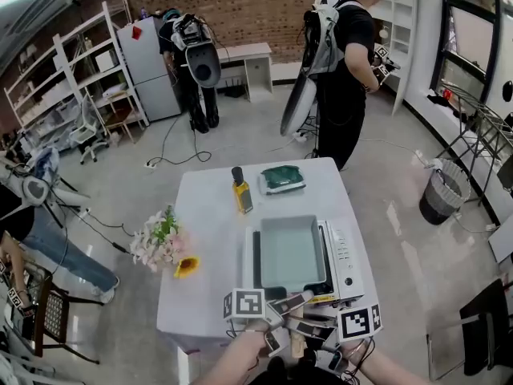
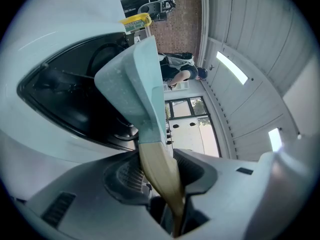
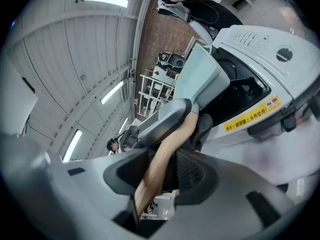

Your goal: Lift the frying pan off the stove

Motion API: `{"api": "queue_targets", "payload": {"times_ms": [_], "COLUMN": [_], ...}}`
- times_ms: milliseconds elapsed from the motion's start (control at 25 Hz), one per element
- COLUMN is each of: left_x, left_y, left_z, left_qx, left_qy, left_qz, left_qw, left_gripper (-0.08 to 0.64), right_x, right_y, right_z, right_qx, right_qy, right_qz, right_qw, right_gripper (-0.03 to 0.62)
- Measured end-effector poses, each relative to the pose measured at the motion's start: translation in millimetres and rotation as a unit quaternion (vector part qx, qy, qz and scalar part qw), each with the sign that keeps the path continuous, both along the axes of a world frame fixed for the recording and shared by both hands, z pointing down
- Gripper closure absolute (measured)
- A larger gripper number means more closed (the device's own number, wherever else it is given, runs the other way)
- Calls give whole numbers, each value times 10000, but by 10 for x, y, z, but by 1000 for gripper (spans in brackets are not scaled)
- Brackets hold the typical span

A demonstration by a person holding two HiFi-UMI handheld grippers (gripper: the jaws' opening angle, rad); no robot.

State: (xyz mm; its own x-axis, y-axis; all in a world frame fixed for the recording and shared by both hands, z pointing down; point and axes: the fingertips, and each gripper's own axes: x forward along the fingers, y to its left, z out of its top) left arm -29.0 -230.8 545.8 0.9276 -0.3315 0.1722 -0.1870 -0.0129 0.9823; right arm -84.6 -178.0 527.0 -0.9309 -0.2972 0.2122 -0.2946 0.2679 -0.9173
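A pale teal rectangular frying pan (image 1: 288, 253) lies flat on the white stove (image 1: 346, 259) at the table's near right. Its wooden handle (image 1: 290, 300) points toward me. My left gripper (image 1: 280, 310) is shut on that handle; in the left gripper view the handle (image 2: 155, 159) runs up between the pads to the pan (image 2: 132, 79). My right gripper (image 1: 309, 321) sits closer to the handle's end. There the handle (image 3: 165, 154) lies between its jaws with a dark gap beside one pad, so the right gripper (image 3: 167, 169) stands open around it.
On the white table (image 1: 208, 215) stand a yellow bottle (image 1: 241, 191), a white tray with something green (image 1: 282, 180) and a bunch of flowers (image 1: 164, 243). Two people (image 1: 345, 62) stand beyond the table. A bin (image 1: 442, 191) is at the right.
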Motion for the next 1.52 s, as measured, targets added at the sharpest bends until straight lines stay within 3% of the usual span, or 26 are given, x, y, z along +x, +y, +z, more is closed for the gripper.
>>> {"api": "queue_targets", "payload": {"times_ms": [480, 880, 1520], "left_x": [-13, 12, 41], "left_y": [-38, -144, -345], "left_z": [-97, -431, -920], "left_qx": [129, 825, 1620], "left_qy": [124, -140, -179], "left_qz": [-162, -119, -165], "left_qw": [9997, 9964, 9865], "left_gripper": [397, 397, 397], "right_x": [16, 27, 53], "right_y": [-23, -102, -292], "right_z": [-78, -346, -740], "right_qx": [139, 600, 1354], "right_qy": [-46, -20, -22], "right_qz": [21, -26, -58], "right_qw": [9999, 9982, 9908], "right_gripper": [428, 436, 437]}}
